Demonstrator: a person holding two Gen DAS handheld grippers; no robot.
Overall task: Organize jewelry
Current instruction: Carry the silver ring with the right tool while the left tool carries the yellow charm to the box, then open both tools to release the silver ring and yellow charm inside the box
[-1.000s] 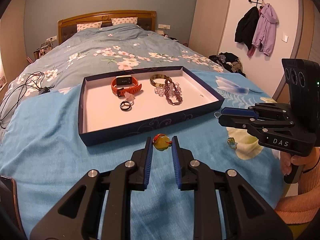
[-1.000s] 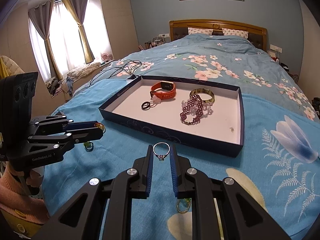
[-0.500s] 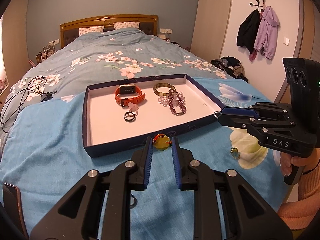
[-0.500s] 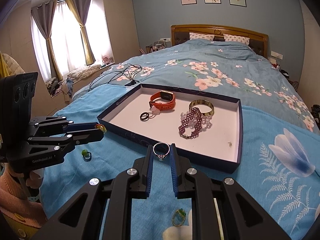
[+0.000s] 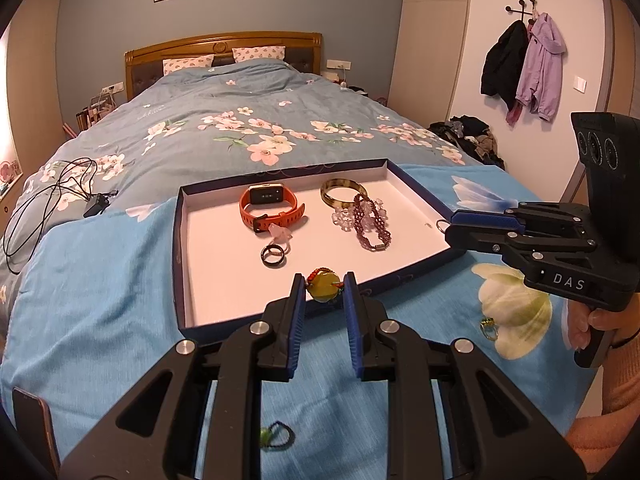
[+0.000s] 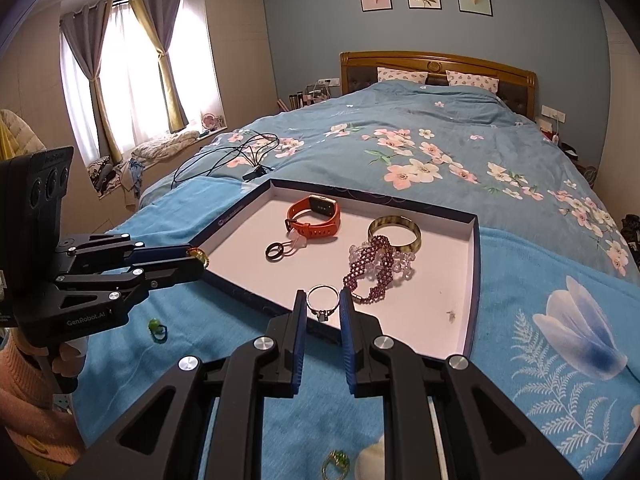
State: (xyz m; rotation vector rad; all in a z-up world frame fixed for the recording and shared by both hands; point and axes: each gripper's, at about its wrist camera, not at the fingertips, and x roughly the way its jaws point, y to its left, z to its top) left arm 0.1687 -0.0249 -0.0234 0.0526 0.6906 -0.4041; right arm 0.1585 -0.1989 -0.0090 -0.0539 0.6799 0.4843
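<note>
Nearest to the left wrist camera, a small dark ring with a green stone [image 5: 276, 435] lies on the light blue blanket [image 5: 100, 320], short of the tray. Just past it the left gripper [image 5: 323, 286] is clamped on a yellow-green bead with orange ends [image 5: 322, 285], held over the near wall of the tray [image 5: 178, 264]. Off the tray's near right corner, a greenish ring [image 5: 489, 326] rests on the blanket by a white flower print. From the right wrist camera, a gold ring with a green stone [image 6: 336, 463] lies on the blanket nearest the lens, short of the tray, and the right gripper [image 6: 322, 305] is closed on a thin silver ring [image 6: 322, 299] with a small stone, held over the tray's near edge toward its right half. Inside the tray, closest to the near wall, sits a black ring [image 5: 274, 255] touching a pale clear trinket [image 5: 281, 233]; to its right a purple beaded bracelet [image 5: 370, 222] lies across a clear beaded one [image 5: 343, 216]. Toward the tray's far wall rest an orange watch [image 5: 270, 206] and a mottled bangle [image 5: 344, 194]. Beyond the tray's far left corner a tangle of black cable [image 5: 52, 200] lies on the floral duvet [image 5: 240, 128], and past that is the wooden headboard [image 5: 224, 46].
</note>
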